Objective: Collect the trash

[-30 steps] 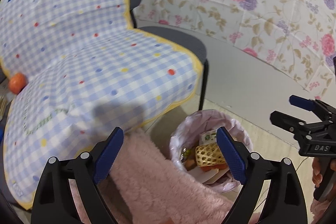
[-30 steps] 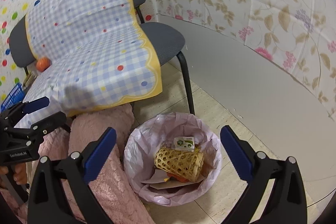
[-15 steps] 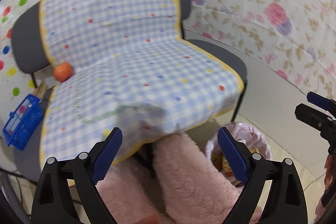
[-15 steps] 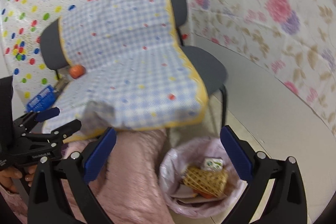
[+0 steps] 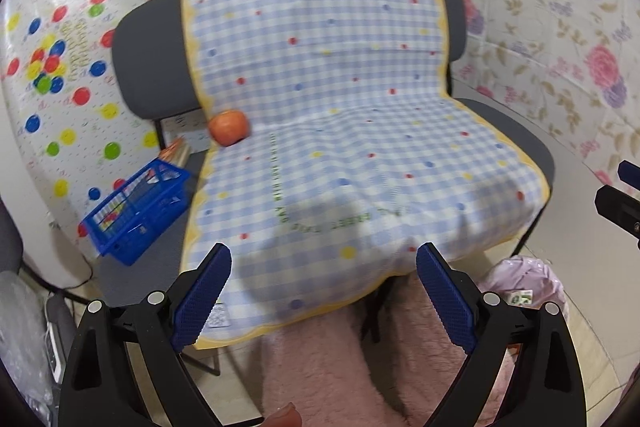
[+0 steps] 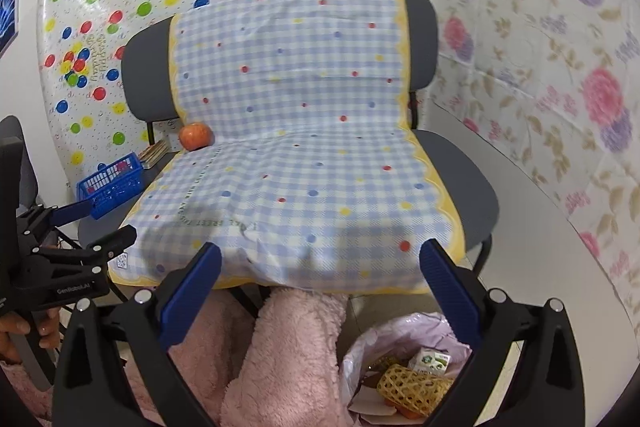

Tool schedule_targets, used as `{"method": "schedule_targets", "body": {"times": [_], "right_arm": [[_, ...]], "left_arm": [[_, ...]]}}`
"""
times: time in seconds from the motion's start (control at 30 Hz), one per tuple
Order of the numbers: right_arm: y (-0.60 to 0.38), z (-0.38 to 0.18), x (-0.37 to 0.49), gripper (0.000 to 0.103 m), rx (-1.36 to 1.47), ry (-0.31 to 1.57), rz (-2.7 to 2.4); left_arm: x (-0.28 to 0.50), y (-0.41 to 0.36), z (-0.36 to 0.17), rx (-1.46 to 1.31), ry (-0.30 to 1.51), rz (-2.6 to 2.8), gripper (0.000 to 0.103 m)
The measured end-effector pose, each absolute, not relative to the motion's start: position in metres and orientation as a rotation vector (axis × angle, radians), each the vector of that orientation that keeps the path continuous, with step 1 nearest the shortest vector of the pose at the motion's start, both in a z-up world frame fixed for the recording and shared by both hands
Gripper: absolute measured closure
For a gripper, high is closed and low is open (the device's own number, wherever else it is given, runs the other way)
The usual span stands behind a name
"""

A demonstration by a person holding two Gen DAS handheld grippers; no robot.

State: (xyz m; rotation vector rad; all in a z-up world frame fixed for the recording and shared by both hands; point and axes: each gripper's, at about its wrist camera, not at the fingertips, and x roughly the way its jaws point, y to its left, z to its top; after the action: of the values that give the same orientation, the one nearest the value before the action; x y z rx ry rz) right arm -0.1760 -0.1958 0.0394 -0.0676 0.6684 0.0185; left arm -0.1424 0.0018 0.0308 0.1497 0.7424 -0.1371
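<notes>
Both grippers face a dark grey chair [image 5: 152,67] draped with a blue-and-white checked cloth [image 5: 352,131] edged in yellow and dotted with coloured spots. The left gripper [image 5: 322,291] has its blue-padded fingers spread wide with nothing between them, hovering in front of the cloth's front hem. The right gripper [image 6: 320,287] is likewise spread apart and empty, held before the same hem; in its view the left gripper shows at the left edge, gripped by a hand [image 6: 24,331].

An orange fruit [image 5: 229,127] sits on the seat at the cloth's back left corner, against the backrest. To the left of the chair a blue plastic basket [image 5: 136,211] rests tilted on another dark seat, with what look like stacked items just behind it; their kind cannot be told.

Down on the floor by the chair's right front leg stands a bin lined with a pale pink bag [image 6: 404,339]. Inside it lie a yellow mesh fruit sleeve [image 6: 412,387], a small white carton with green print [image 6: 434,361] and some paper scraps. A fluffy pink fabric [image 6: 288,359] fills the lower middle of both views, just left of the bin
</notes>
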Motion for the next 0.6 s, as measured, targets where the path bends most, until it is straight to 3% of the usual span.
{"method": "schedule_targets", "body": {"times": [0.6], "right_arm": [[-0.160, 0.035, -0.147, 0.006, -0.108, 0.680, 0.068]], "left_arm": [[-0.132, 0.036, 0.034, 0.104, 0.742, -0.089, 0.010]]}}
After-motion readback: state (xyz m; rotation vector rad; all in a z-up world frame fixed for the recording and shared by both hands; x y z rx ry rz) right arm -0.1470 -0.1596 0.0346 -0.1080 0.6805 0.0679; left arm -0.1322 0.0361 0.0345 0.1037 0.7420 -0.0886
